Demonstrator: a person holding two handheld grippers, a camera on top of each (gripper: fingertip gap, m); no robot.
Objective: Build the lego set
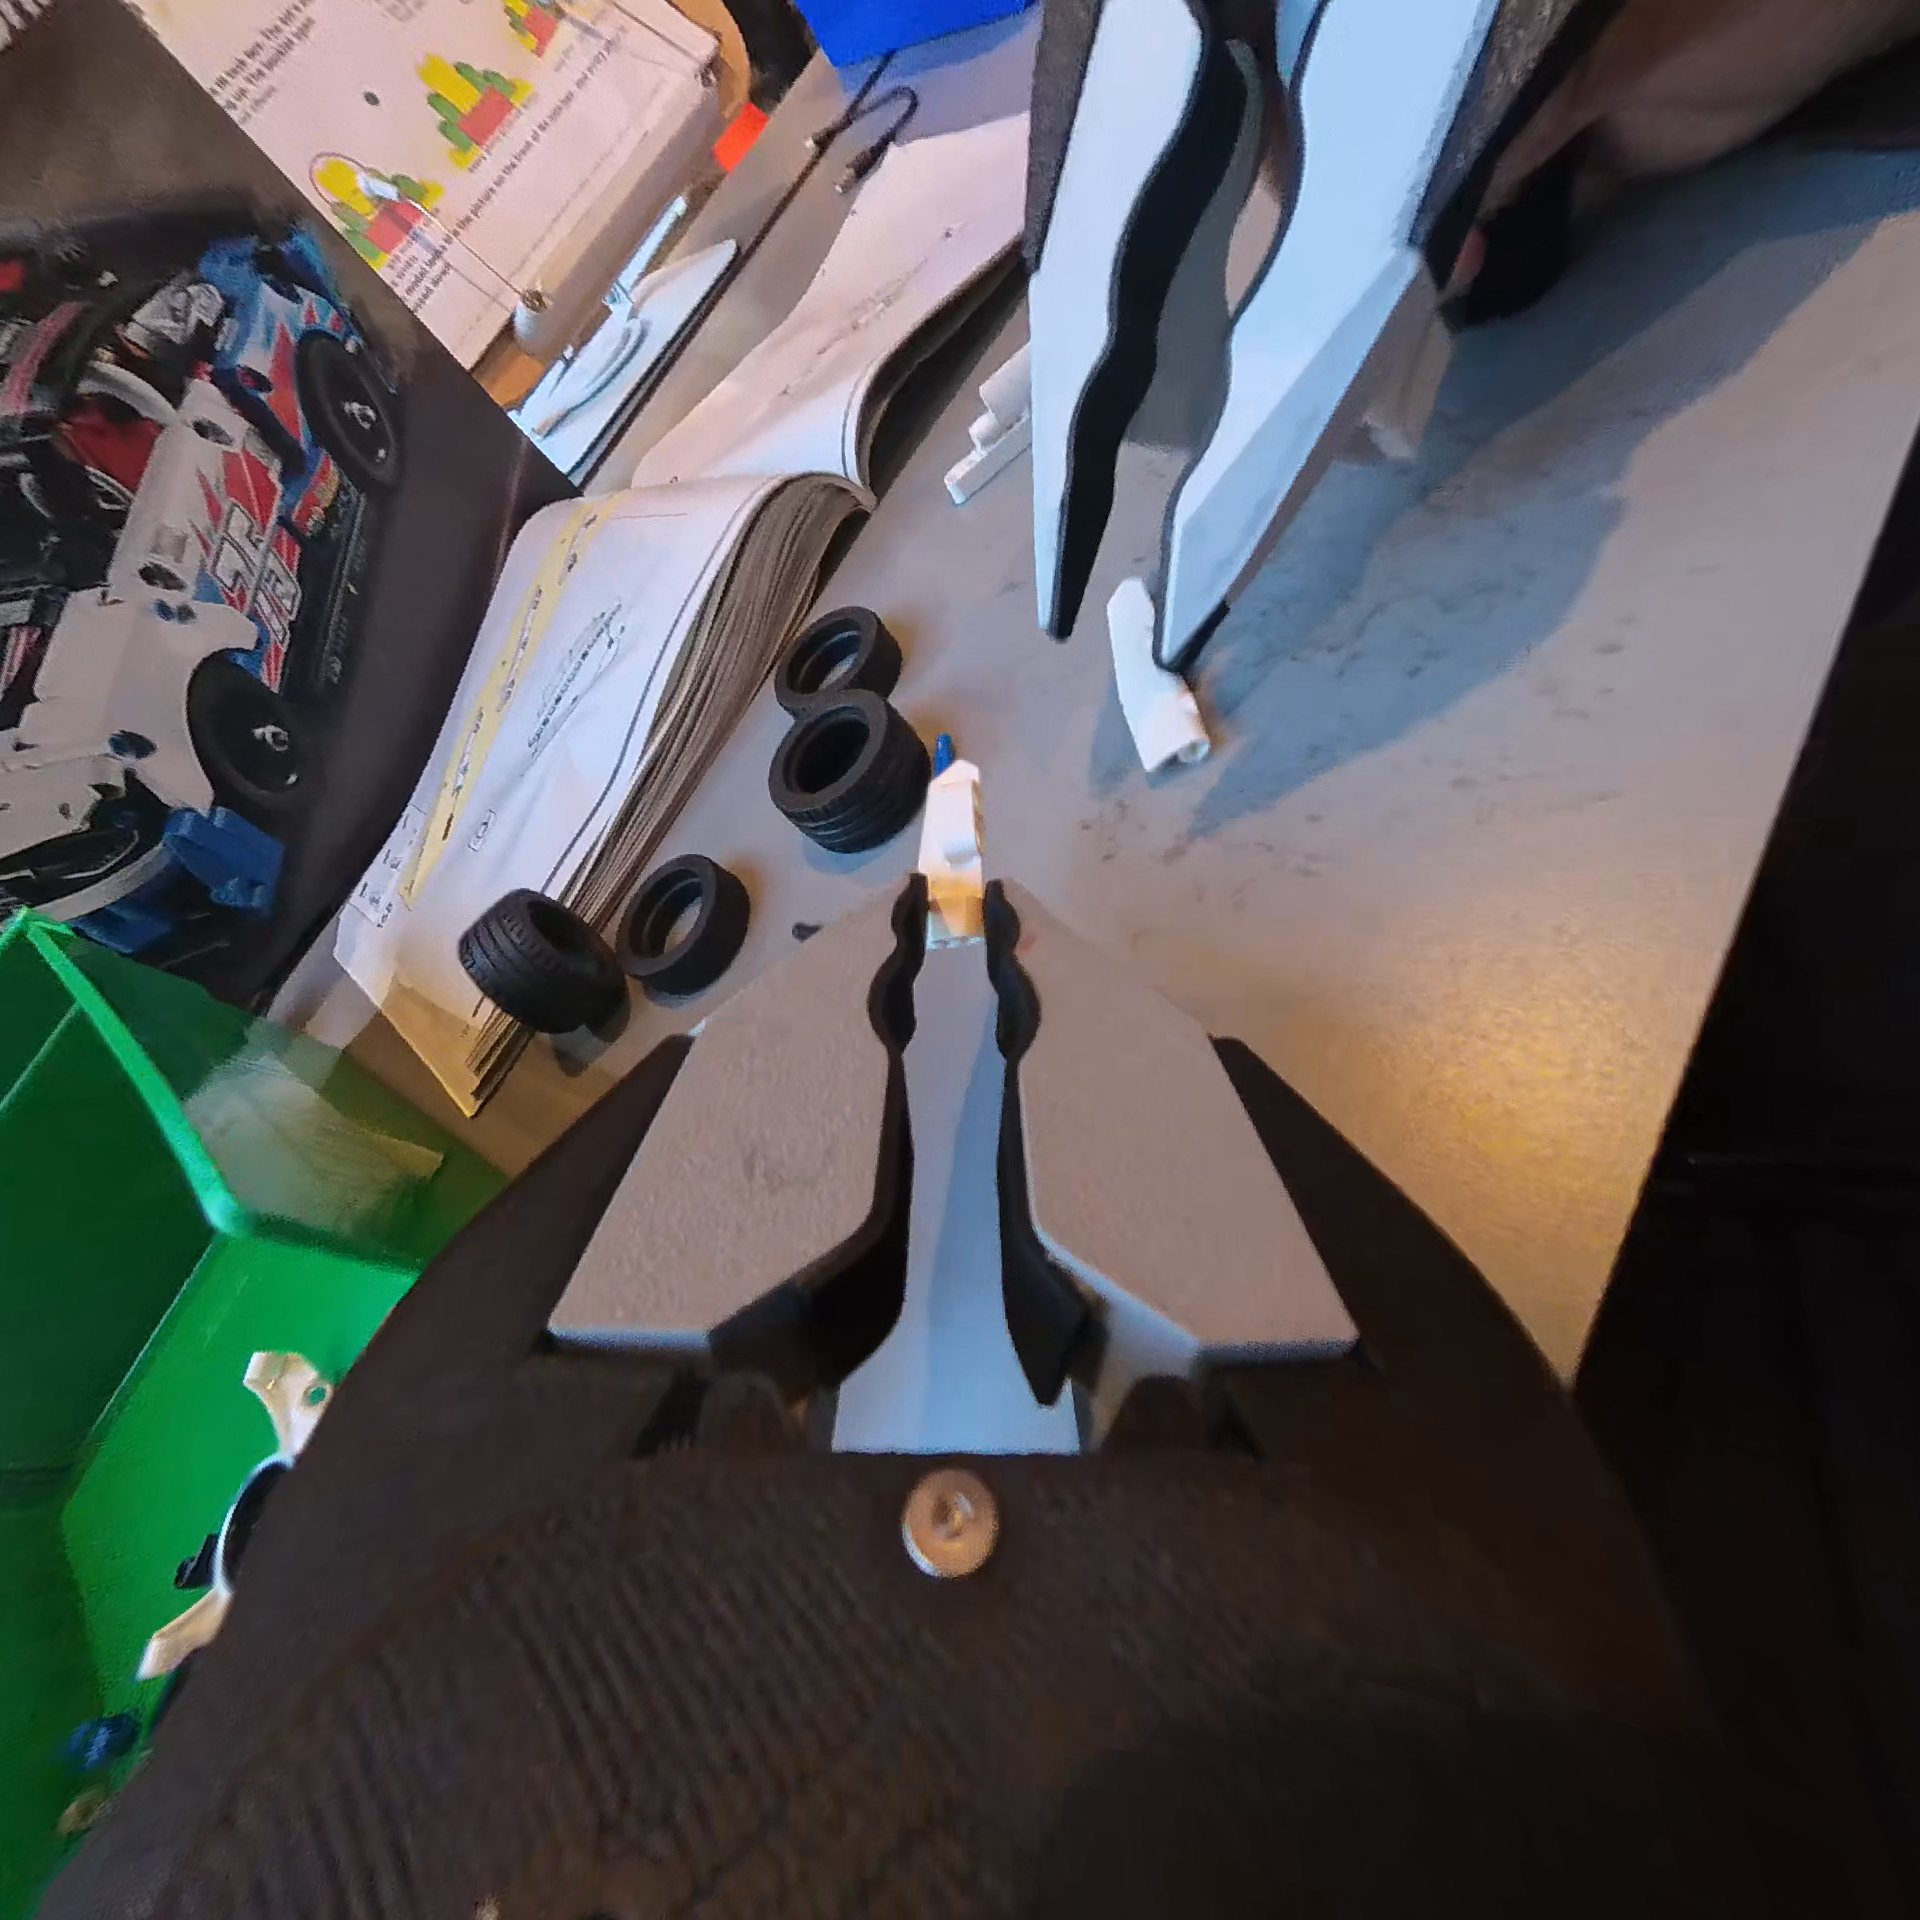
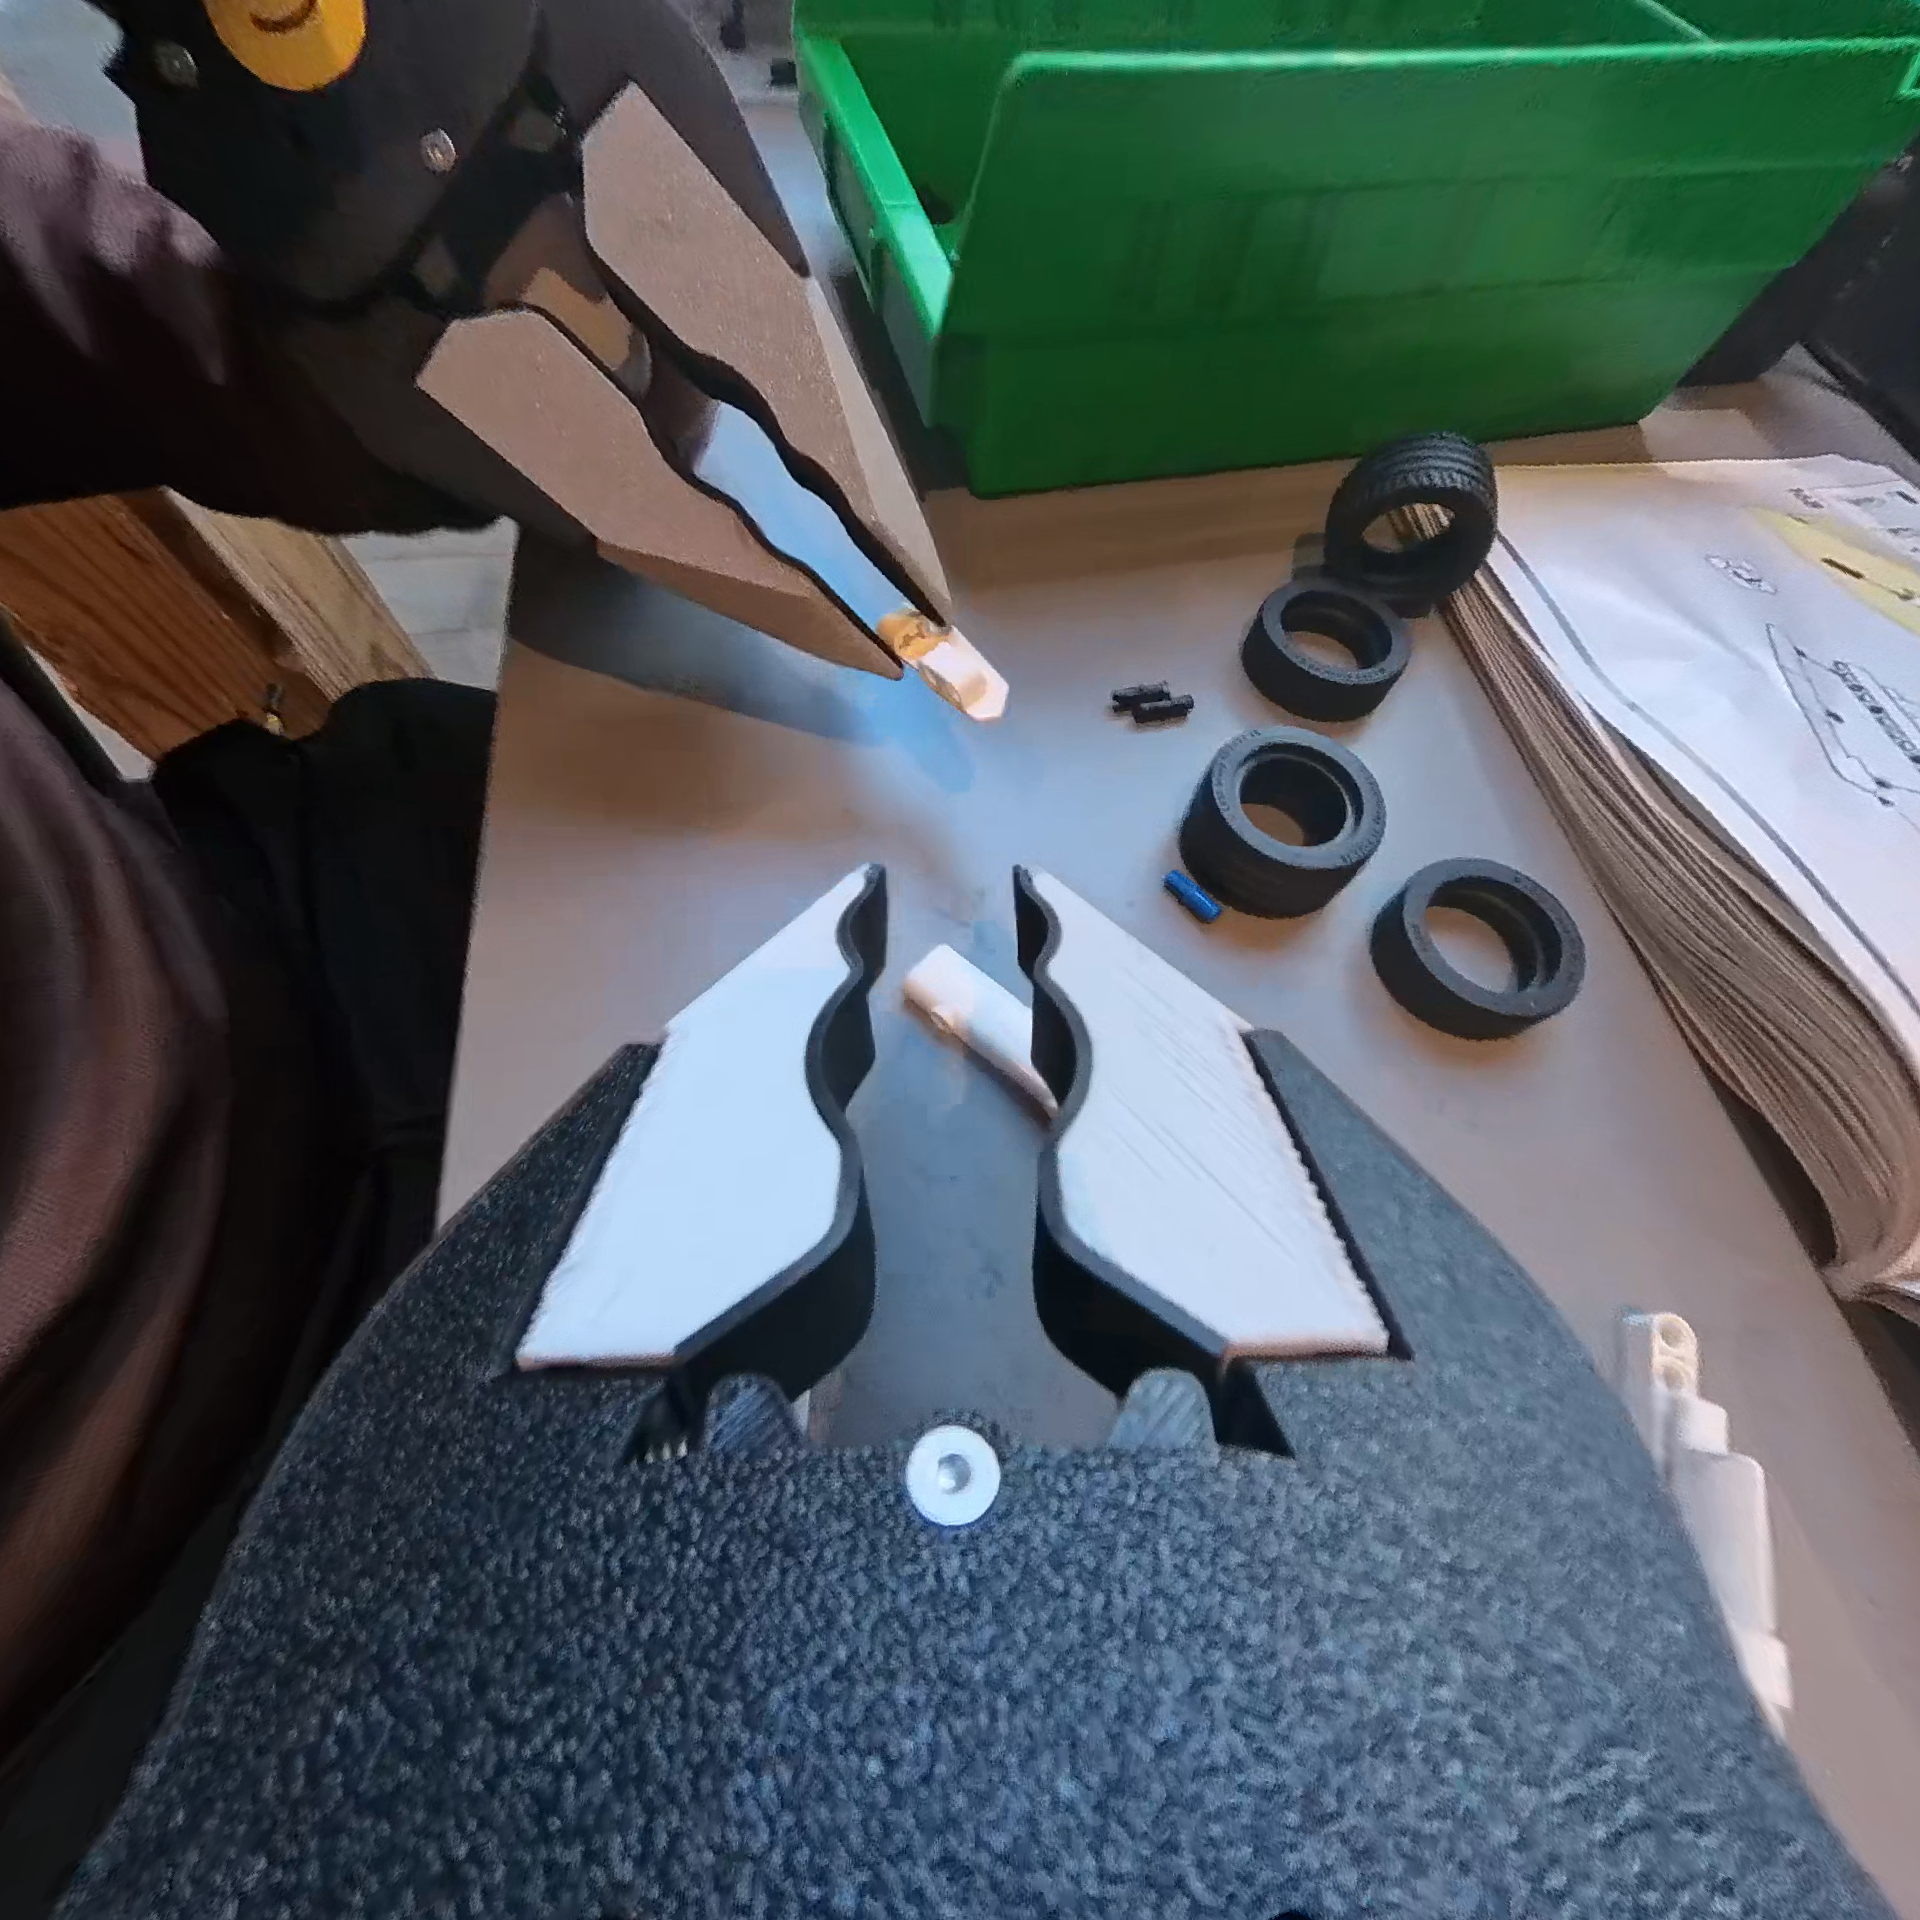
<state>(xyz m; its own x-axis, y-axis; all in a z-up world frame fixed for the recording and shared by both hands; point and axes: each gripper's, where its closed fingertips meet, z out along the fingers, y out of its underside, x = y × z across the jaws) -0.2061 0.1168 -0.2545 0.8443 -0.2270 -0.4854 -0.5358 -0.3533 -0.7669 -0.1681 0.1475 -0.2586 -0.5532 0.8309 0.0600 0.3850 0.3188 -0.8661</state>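
Observation:
My left gripper point(image 1: 954, 899) is shut on a small white lego piece point(image 1: 954, 831) that sticks out past the fingertips, held above the grey table; the same piece shows in the right wrist view point(image 2: 956, 670). My right gripper point(image 2: 948, 894) is open, its jaws either side of another white lego beam point(image 2: 977, 1023) lying on the table; that beam also shows in the left wrist view point(image 1: 1153, 691). Several black tyres point(image 2: 1283, 826) lie to the right, with a blue pin point(image 2: 1190, 894) and black pins point(image 2: 1148, 703).
An open instruction booklet point(image 2: 1704, 790) lies at the right. A green bin point(image 2: 1340, 249) stands at the back, with loose parts inside point(image 1: 286, 1392). The set's box point(image 1: 197, 499) stands by the booklet. More white pieces point(image 2: 1704, 1455) lie at the right edge. A person's dark sleeve point(image 2: 156, 935) is at the left. My hands' fingertips stand some 6 cm from each other. The right tips stand about 6 cm off the blue pin point(image 2: 1190, 894).

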